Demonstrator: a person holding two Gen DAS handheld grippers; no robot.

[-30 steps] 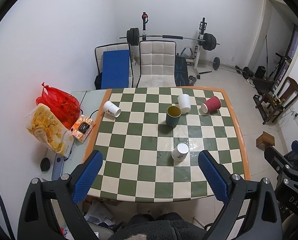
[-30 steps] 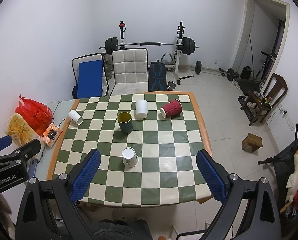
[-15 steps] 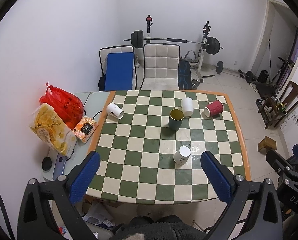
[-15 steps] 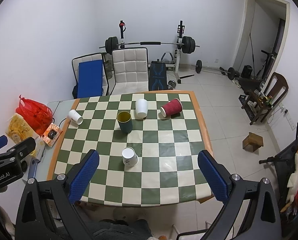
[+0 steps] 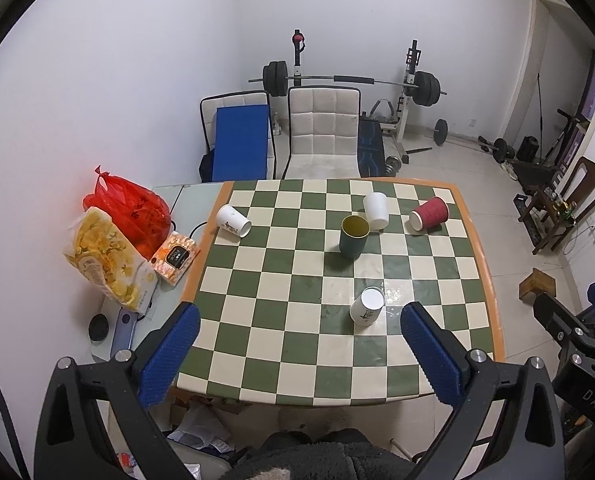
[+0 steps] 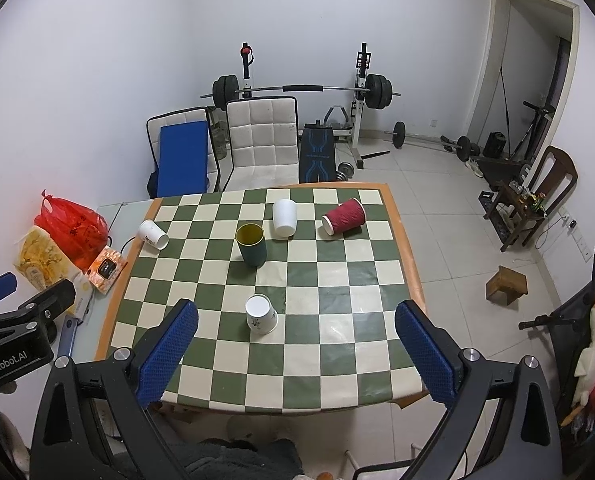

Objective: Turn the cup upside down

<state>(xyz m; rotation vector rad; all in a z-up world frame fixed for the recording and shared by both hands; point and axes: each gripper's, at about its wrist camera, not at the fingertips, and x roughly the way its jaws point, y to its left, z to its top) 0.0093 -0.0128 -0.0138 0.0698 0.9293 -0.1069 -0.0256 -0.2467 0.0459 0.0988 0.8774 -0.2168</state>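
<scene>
Both the left hand-held gripper (image 5: 297,354) and the right hand-held gripper (image 6: 297,354) are held wide apart, empty, above the checkered worktop (image 5: 257,320). Near the frame's centre, an upright green cup (image 5: 353,236) is seen beside a white cup (image 5: 376,210).

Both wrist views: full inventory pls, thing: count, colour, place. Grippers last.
table: 1, green and cream checks, orange rim, centre
green cup: 1, dark green, yellow inside, upright, table middle
paper cup near: 1, white, printed, base up, near middle
plain cup: 1, white, base up, far side
red cup: 1, red ribbed, on its side, far right
paper cup left: 1, white, on its side, far left edge
red bag: 1, left of table
snack bag: 1, yellow, below red bag
chairs: 2, cream and blue-covered, behind table
barbell rack: 1, back wall
left gripper: jaws open, above near edge
right gripper: jaws open, above near edge
</scene>
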